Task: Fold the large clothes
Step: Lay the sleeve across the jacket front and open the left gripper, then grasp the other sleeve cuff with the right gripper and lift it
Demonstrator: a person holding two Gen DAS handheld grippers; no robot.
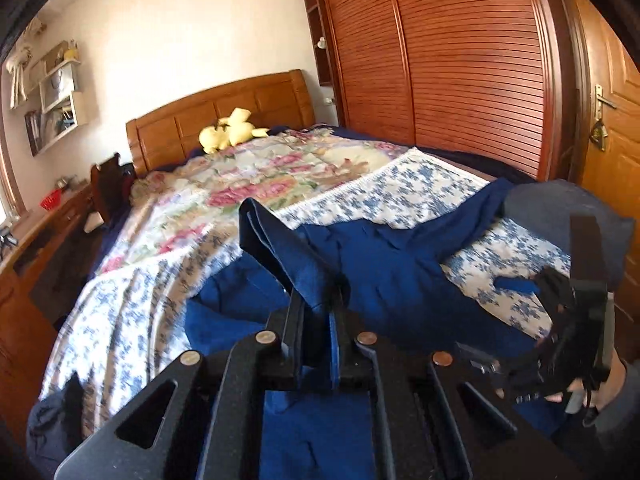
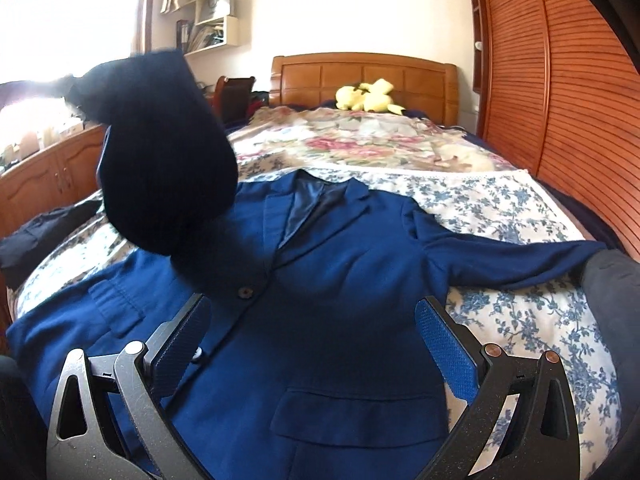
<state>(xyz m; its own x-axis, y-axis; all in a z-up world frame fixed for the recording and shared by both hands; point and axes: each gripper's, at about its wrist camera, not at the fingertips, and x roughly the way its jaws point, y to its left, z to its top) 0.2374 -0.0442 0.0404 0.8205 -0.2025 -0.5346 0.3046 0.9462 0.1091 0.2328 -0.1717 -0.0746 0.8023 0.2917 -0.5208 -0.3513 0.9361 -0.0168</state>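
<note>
A dark blue blazer (image 2: pixel 344 280) lies face up on the bed, collar toward the headboard, one sleeve (image 2: pixel 512 256) stretched out to the right. My left gripper (image 1: pixel 316 300) is shut on the other sleeve (image 1: pixel 288 248) and holds it lifted above the jacket body (image 1: pixel 384 264); that raised sleeve shows as a dark mass in the right wrist view (image 2: pixel 160 160). My right gripper (image 2: pixel 312 340) is open and empty, hovering over the jacket's lower front near a pocket flap (image 2: pixel 360 412). It also shows in the left wrist view (image 1: pixel 576 312) at the right.
The bed has a blue-flowered cover (image 1: pixel 400 188) and a pink floral quilt (image 1: pixel 256 176). A yellow plush toy (image 1: pixel 232 130) sits by the wooden headboard (image 1: pixel 224 112). A louvered wardrobe (image 1: pixel 440 60) stands right, a wooden desk (image 1: pixel 48 232) left. Dark clothing (image 2: pixel 44 228) lies at the bed's left edge.
</note>
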